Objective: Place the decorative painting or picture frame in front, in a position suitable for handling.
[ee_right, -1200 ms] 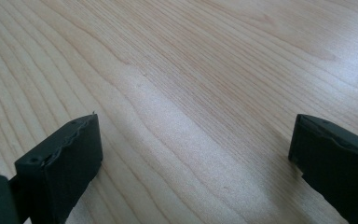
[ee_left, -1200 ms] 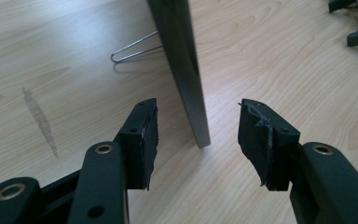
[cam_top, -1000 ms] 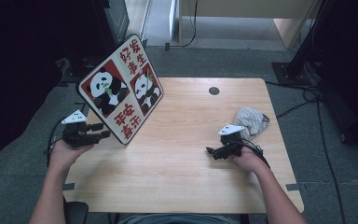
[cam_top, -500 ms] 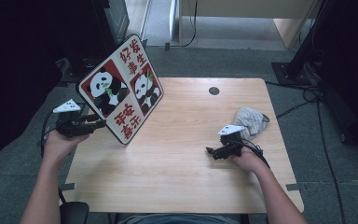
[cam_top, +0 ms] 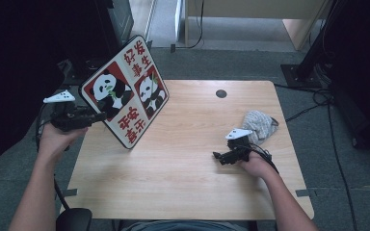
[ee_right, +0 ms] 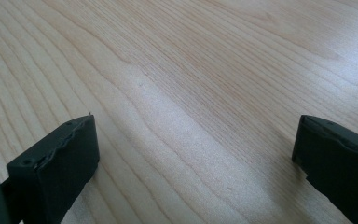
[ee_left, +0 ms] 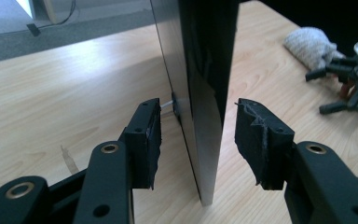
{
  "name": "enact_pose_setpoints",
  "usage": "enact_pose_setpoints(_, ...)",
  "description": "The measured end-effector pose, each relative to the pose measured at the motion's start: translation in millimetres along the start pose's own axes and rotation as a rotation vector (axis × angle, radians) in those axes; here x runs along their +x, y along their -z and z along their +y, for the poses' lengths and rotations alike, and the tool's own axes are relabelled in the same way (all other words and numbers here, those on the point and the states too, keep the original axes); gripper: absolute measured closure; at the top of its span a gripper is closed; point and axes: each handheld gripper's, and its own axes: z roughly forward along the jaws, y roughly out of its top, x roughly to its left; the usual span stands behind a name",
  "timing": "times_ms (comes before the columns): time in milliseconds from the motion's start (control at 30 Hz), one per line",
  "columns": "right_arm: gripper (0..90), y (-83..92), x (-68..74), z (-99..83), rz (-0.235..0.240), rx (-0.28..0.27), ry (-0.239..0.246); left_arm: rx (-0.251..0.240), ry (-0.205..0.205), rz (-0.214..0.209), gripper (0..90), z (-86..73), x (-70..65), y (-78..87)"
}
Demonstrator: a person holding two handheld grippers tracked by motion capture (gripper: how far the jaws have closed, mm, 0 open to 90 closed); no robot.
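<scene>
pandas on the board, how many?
2. Both are on the board that stands tilted at the table's left rear: one in the upper-left panel, one in the right panel. The back face is hidden.

A light wooden table [cam_top: 183,178] with rounded corners stands on a grey floor [cam_top: 351,183]. Near its far edge there is a small dark round hole [cam_top: 221,93]. A crumpled grey cloth [cam_top: 259,126] lies on the table toward the right side. Black cables [cam_top: 318,98] trail across the floor to the right of the table. Beyond the table stands a pale wooden cabinet [cam_top: 250,21].
</scene>
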Motion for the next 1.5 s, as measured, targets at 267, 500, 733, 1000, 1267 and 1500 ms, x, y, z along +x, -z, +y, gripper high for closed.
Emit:
enact_pose_setpoints(267, 0.1, 0.0, 0.3, 0.0, -0.001, 0.000, -0.002, -0.037, 0.015, -0.003, 51.0, 16.2, 0.9, 4.0)
enact_pose_setpoints(500, 0.0, 0.0, 0.5, 0.0, -0.002, 0.001, -0.002, -0.031, 0.016, 0.001, 51.1, 30.6, 1.6, 3.1)
enact_pose_setpoints(733, 0.0, -0.1, 0.8, 0.0, -0.003, -0.001, -0.003, -0.015, 0.013, 0.014, 52.8, 53.1, 4.1, 6.2)
enact_pose_setpoints(1000, 0.0, -0.2, 1.1, 0.1, -0.004, 0.001, -0.003, -0.001, 0.017, 0.024, 54.9, 71.5, 7.0, 5.7)
enact_pose_setpoints(1267, 0.0, -0.3, 2.3, 0.4, -0.007, 0.006, -0.011, 0.001, 0.041, 0.034, 57.4, 93.8, 14.8, 5.9)
enact_pose_setpoints(1500, 0.0, -0.3, 2.3, 0.4, -0.007, 0.006, -0.012, 0.051, 0.019, 0.051, 60.5, 109.9, 14.1, -0.8)
